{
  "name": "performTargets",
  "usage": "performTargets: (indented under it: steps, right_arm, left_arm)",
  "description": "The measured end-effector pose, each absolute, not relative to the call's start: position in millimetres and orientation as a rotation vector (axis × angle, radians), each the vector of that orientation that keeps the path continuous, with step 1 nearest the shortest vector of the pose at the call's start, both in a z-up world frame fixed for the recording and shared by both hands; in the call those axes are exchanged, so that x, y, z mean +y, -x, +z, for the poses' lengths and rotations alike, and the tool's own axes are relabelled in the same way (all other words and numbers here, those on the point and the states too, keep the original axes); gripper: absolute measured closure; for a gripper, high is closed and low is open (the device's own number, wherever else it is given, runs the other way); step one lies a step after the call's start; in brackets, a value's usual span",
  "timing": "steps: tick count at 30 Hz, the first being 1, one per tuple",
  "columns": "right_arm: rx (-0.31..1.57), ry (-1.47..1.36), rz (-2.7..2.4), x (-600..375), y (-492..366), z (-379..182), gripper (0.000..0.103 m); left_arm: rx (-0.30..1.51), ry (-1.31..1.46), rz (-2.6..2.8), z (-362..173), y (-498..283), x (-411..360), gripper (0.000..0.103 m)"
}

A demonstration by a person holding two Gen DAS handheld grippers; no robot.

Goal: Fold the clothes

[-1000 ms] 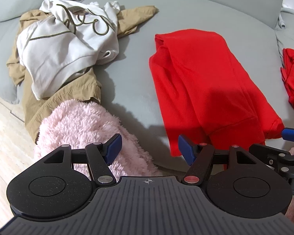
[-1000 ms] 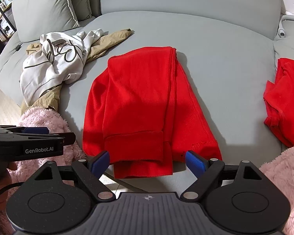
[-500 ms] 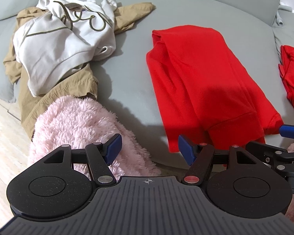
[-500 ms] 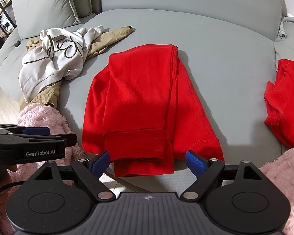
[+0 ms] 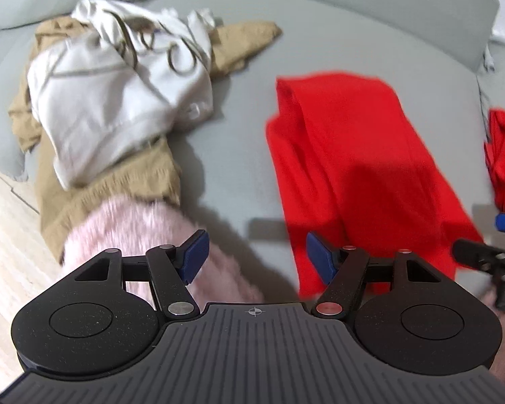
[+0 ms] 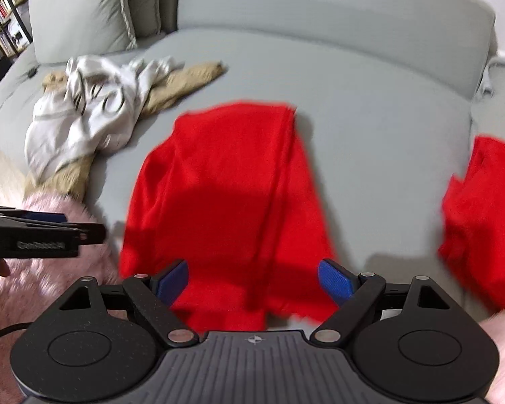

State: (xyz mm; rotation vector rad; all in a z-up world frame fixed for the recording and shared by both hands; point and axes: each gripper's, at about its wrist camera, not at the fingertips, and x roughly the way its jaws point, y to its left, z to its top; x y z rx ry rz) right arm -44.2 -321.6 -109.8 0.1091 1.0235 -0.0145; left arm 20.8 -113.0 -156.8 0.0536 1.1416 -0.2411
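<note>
Grey sofa seat (image 6: 370, 107): lengthwise-doubled red knit garment (image 6: 225, 181) at 12 o'clock. Your left gripper (image 5: 254, 258) and right gripper (image 6: 252, 281) gape, holding nothing. Risk: pinching one layer unravels the fold.

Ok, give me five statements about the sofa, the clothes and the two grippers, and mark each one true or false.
1. The left gripper is open and holds nothing. True.
2. The right gripper is clamped on the flat bright red garment. False: its jaws stand wide apart over the garment's near edge.
3. The crumpled white hoodie with looping script lies on top of the tan trousers. True.
4. The flat red garment lies on the wooden floor. False: it lies on the grey sofa seat.
5. A second red garment lies to the right, apart from the flat one. True.
</note>
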Motion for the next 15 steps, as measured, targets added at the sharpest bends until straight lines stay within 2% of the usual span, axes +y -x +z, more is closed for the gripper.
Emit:
performTargets:
  steps: [12,15]
  right_arm:
    - [1.071,-0.300,0.020,-380.2,-24.1,-157.0,0.014]
    - [1.121,-0.366,0.020,-390.5,-36.6,-172.0,0.014]
  left_arm:
    - [1.240,0.031,-0.268,-183.7,-57.2,-131.9,0.030]
    - [1.272,0.048,-0.273,-191.5,-63.8,-136.8,0.027]
